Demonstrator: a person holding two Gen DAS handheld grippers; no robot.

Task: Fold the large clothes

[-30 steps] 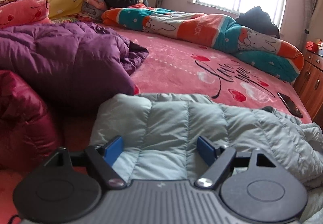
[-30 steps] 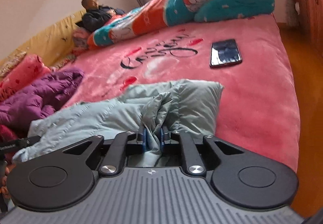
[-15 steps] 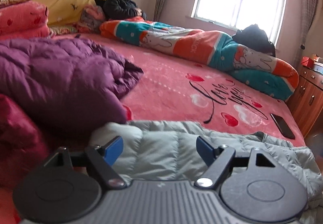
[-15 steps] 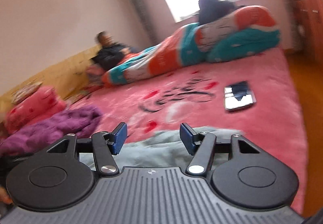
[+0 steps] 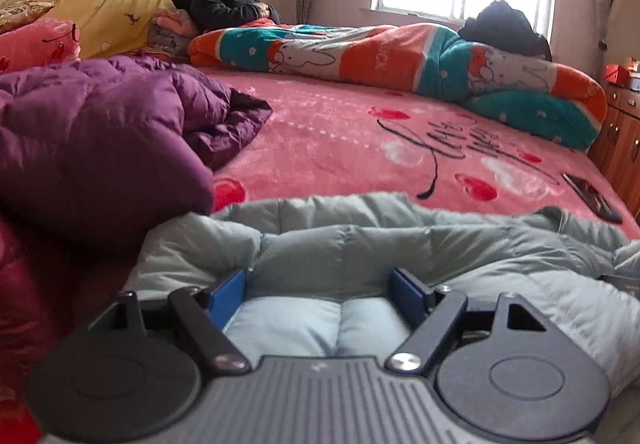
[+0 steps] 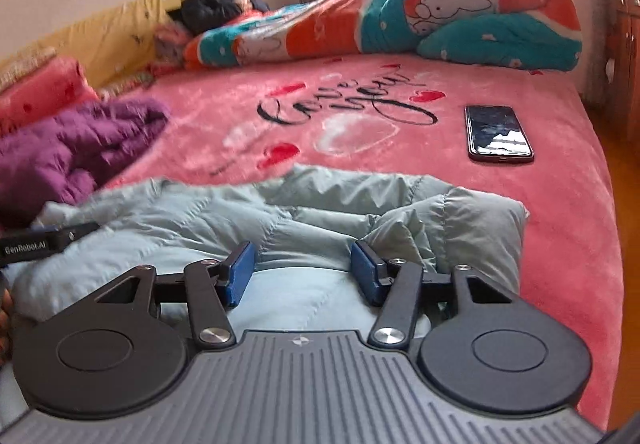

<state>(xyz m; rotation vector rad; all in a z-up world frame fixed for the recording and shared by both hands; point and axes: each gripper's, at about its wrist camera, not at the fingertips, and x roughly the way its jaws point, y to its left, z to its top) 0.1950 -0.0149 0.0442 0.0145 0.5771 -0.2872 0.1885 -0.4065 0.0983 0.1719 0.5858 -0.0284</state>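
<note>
Grey puffer jacket (image 6: 280, 228) is lying at bed's (image 6: 560, 244) near edge, lower part hidden; I'm hovering left gripper (image 5: 320, 292) wide open, right gripper (image 6: 300, 276) closing, pinching nothing.

My left tongs (image 5: 318, 294) and right tongs (image 6: 301, 272) look alike: blue pads on black linkage arms with silver screws, round black discs, a ribbed grey housing. One black bar reads "GenRobot.AI" in white.
</note>
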